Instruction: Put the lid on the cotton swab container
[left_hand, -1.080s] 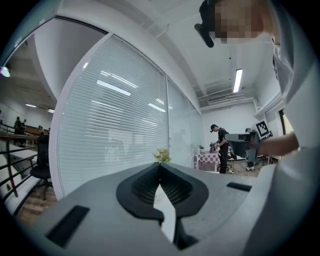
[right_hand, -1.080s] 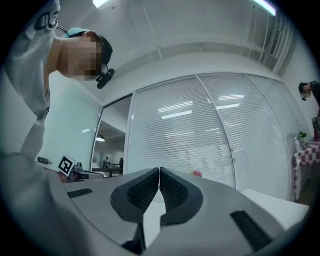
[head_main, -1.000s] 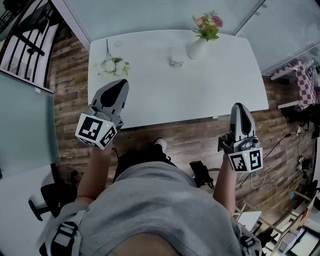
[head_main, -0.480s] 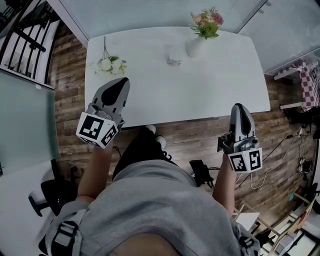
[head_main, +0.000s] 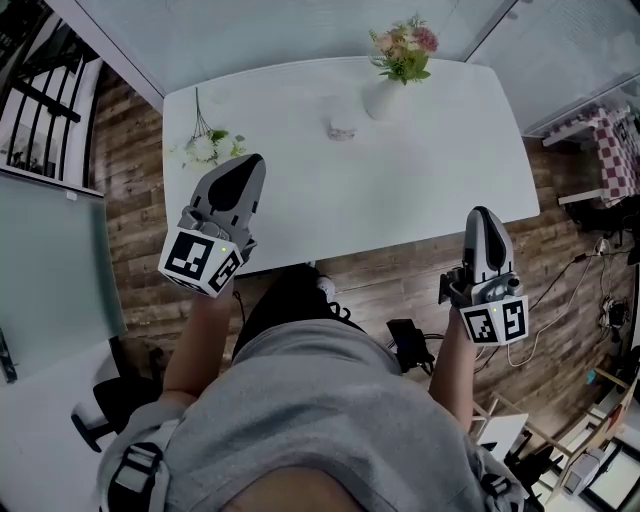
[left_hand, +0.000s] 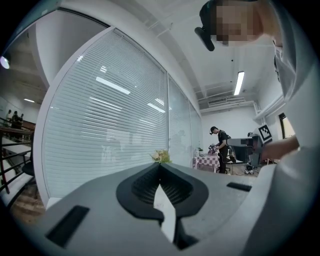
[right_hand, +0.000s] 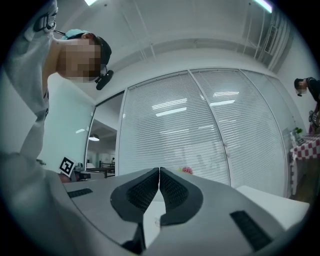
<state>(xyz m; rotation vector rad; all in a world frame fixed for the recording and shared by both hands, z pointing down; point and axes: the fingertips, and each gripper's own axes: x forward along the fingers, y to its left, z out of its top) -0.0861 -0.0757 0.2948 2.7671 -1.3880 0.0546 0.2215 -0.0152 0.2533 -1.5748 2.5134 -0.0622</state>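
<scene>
Left gripper (left_hand: 160, 165), jaws pressed together and empty, with flowers (left_hand: 161, 156) at twelve o'clock of its tips; a person (left_hand: 220, 149) stands toward three o'clock, beside a checked table (left_hand: 205, 161).

readable text: none. no words, brands or digits legible in any view.
left claw (head_main: 250, 162) cube (head_main: 203, 262): black-and-white square markers on the two faces that show in the head view. pattern only, no characters.
right claw (head_main: 481, 213) cube (head_main: 494, 323): same kind of square markers, two faces show. pattern only.
left gripper view: one square marker (left_hand: 264, 132) at the right edge, black pattern on white, no characters.
right gripper view: one square marker (right_hand: 66, 165) low at the left, small, pattern only.
</scene>
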